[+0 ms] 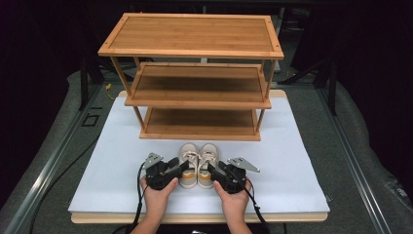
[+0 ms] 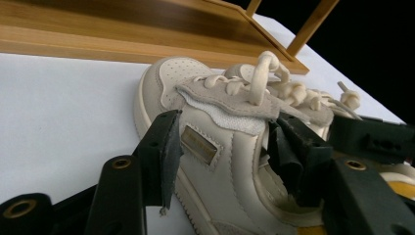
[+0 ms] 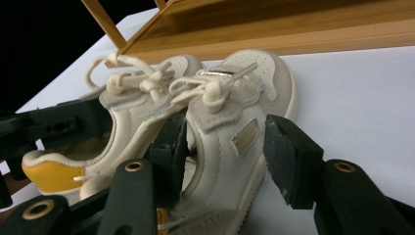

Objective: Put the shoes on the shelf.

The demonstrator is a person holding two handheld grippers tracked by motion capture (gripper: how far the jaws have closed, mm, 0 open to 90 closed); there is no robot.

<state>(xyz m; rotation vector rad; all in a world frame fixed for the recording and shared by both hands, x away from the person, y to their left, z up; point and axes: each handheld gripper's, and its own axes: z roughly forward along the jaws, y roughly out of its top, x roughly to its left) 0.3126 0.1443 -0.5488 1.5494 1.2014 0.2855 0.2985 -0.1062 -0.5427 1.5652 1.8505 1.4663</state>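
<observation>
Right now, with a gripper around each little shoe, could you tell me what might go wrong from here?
1. In the left gripper view, the outer pad stands off the left shoe, one jaw inside its opening; closing may catch only the side wall, so the shoe could tilt on lifting.
2. The right shoe is straddled the same way, and loose laces could snag.
3. The shoes sit close before the rack; its bottom shelf edge could catch a toe.

3-tier bamboo rack [image 1: 195, 73] at far side of white table top [image 1: 302, 161]; black cables [image 1: 58, 180] on grey floor, left.
</observation>
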